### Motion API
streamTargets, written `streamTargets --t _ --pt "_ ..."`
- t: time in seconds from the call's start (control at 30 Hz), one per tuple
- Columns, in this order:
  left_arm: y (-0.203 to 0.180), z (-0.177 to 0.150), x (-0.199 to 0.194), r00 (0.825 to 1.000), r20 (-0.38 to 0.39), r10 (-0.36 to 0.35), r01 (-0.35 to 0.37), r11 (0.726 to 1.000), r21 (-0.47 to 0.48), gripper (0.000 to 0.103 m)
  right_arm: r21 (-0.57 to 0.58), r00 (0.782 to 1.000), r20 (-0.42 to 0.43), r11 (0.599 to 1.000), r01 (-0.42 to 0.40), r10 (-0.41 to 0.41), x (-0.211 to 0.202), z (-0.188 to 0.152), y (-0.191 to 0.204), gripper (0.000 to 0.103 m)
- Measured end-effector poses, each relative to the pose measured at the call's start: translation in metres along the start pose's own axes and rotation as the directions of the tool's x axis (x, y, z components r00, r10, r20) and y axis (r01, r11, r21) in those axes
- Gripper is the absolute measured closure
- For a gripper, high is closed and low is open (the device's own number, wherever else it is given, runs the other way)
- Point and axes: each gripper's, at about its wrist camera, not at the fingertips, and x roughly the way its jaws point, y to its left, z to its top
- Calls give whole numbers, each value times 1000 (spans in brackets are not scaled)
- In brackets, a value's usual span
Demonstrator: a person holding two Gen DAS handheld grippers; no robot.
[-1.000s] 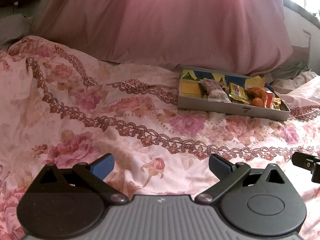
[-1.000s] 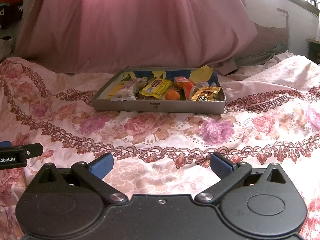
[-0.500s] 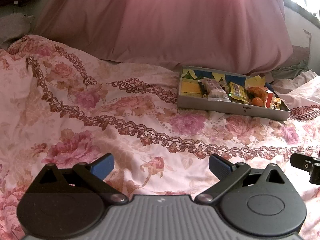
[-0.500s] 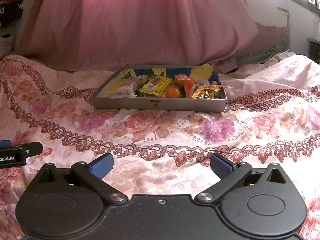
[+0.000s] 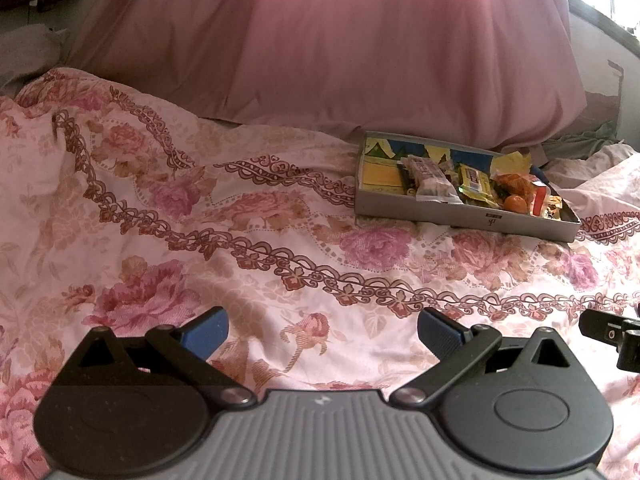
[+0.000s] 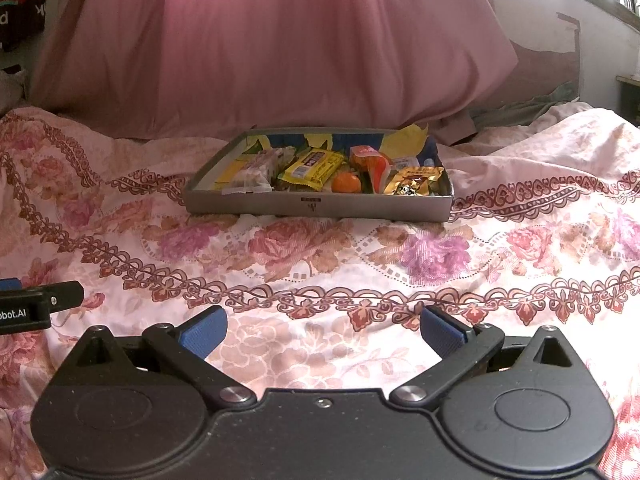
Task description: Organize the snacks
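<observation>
A shallow grey tray (image 6: 316, 205) lies on the floral bedspread, holding several snacks: a yellow bar (image 6: 314, 168), a pale wrapped bar (image 6: 256, 172), a small orange fruit (image 6: 346, 182), an orange packet (image 6: 370, 160) and a gold packet (image 6: 412, 180). The tray (image 5: 464, 216) also shows at the right in the left wrist view. My left gripper (image 5: 322, 330) is open and empty, well short and left of the tray. My right gripper (image 6: 322, 330) is open and empty, facing the tray from some distance.
A big pink pillow (image 6: 272, 48) rises just behind the tray. The floral bedspread (image 5: 160, 220) is soft and rumpled. The right gripper's finger shows at the right edge of the left wrist view (image 5: 604, 332); the left gripper shows at the left edge of the right wrist view (image 6: 36, 306).
Both grippers have drawn back slightly and lifted a little; the tray sits a bit higher in both views. Both stay open. Nothing in the tray has moved.
</observation>
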Motion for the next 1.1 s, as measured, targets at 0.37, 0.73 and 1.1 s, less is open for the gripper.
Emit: streamTargets --t 0.37,0.73,1.1 --pt "0 0 0 1000 -1 -1 1 1000 1 0 0 1000 -2 1000 0 0 0 1 0 1" --pt "-1 -1 1 1000 -4 1 -1 1000 -1 0 4 1000 4 1000 0 0 0 0 0 1" --pt "-1 -1 1 1000 -5 0 -1 1000 -1 0 6 1000 2 1000 0 0 0 -1 0 1"
